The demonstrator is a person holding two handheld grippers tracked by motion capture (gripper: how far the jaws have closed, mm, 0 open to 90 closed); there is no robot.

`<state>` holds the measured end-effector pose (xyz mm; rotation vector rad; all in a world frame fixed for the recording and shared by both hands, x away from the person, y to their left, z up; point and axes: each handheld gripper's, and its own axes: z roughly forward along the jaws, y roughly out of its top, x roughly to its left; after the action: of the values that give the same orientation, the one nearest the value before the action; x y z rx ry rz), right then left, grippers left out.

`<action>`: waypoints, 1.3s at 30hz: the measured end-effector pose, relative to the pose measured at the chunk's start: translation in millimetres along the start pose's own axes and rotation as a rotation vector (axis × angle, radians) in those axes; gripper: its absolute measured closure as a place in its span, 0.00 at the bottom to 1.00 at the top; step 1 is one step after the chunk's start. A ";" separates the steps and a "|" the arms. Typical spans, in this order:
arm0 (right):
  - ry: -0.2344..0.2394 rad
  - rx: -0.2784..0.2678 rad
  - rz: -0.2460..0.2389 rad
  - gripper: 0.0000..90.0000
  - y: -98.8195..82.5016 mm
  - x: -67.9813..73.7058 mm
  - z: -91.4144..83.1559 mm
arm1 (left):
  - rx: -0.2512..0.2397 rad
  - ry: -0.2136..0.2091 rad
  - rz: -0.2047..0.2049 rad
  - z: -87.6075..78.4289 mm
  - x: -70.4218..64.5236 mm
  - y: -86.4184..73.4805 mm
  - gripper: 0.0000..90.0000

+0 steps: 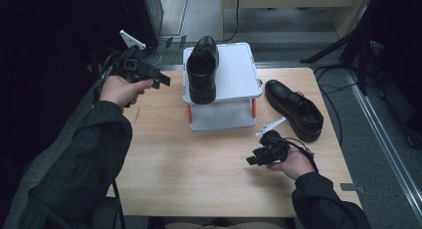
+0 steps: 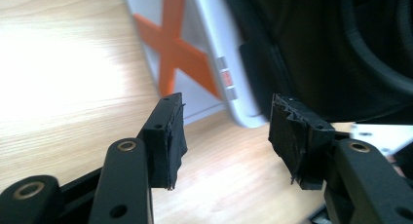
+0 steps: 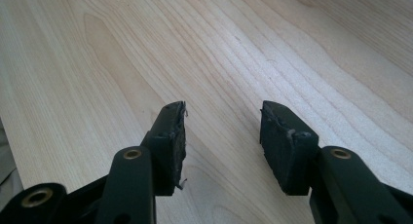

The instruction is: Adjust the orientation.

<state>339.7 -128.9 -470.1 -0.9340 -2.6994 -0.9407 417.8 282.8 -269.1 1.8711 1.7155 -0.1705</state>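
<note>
Right tool, nearest the camera, hovers low over the table with jaws apart and empty. One black shoe stands on the white stand; the left tool, jaws apart, sits just beside it. A second shoe lies on the table right of the stand.

glossy black leather shoes – smooth white plastic stand – pale matt wood-grain table.
</note>
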 end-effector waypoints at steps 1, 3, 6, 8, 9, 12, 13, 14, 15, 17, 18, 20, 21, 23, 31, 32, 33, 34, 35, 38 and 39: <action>0.001 0.000 -0.003 0.58 0.5 0.4 0.7 | 0.000 -0.010 -0.002 2.1 2.4 -2.7 0.52; 0.001 0.003 -0.006 0.58 1.0 0.7 1.5 | 0.003 -0.004 0.010 7.1 6.1 -8.4 0.52; -0.001 0.006 -0.007 0.58 1.5 0.8 2.0 | 0.011 -0.003 0.017 14.7 12.0 -16.6 0.52; -0.002 0.006 -0.007 0.58 1.5 0.7 2.1 | 0.012 -0.011 0.017 20.6 17.0 -23.2 0.52; -0.001 0.009 -0.007 0.58 1.6 1.0 2.5 | 0.011 -0.014 0.018 22.3 18.6 -25.7 0.51; 0.012 0.004 -0.012 0.58 2.2 2.8 2.8 | -0.006 -0.016 0.018 28.6 24.5 -36.4 0.50; 0.015 -0.001 -0.012 0.58 2.6 3.5 2.8 | 0.002 -0.023 0.024 32.4 27.4 -41.4 0.50; 0.015 -0.003 -0.016 0.58 2.8 4.0 2.9 | 0.001 -0.034 0.019 35.2 28.9 -44.6 0.50; 0.015 -0.002 -0.018 0.58 2.8 4.2 3.2 | -0.002 -0.042 0.018 38.3 31.0 -48.8 0.50; 0.014 0.004 -0.019 0.58 2.7 4.7 4.0 | -0.003 -0.049 0.015 45.4 35.7 -57.7 0.51; 0.013 0.006 -0.020 0.58 2.7 4.7 4.2 | -0.001 -0.058 0.011 48.9 38.4 -62.0 0.51; 0.013 0.005 -0.022 0.58 2.7 4.6 4.4 | 0.000 -0.048 0.015 55.4 42.6 -70.5 0.51; 0.013 0.004 -0.021 0.58 2.9 4.8 4.4 | -0.001 -0.047 0.014 58.4 44.4 -74.7 0.51; 0.012 0.003 -0.022 0.58 2.9 4.7 4.5 | 0.001 -0.063 0.013 64.6 47.3 -82.4 0.50; 0.016 0.006 -0.020 0.58 3.4 4.3 5.0 | 0.010 -0.047 0.055 85.2 44.6 -109.2 0.50; 0.016 0.005 -0.020 0.58 3.4 4.3 4.9 | 0.011 -0.048 0.060 86.0 44.8 -110.9 0.50; 0.016 0.005 -0.020 0.58 3.4 4.3 4.9 | 0.011 -0.054 0.063 86.7 44.7 -113.0 0.50; 0.016 0.004 -0.020 0.58 3.4 4.2 4.7 | 0.003 -0.058 0.062 87.5 44.5 -115.1 0.50; 0.016 0.003 -0.019 0.58 3.4 4.1 4.4 | -0.001 -0.056 0.069 87.8 44.7 -117.2 0.50; 0.017 -0.004 -0.015 0.58 3.4 3.3 3.5 | -0.012 -0.029 0.104 90.0 45.8 -123.1 0.50; 0.016 -0.005 -0.015 0.58 3.5 2.9 3.2 | -0.010 -0.029 0.109 91.4 46.7 -125.0 0.50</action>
<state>339.7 -123.4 -469.9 -0.9042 -2.6963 -0.9547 333.8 277.5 -407.3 1.9399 1.5871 -0.1447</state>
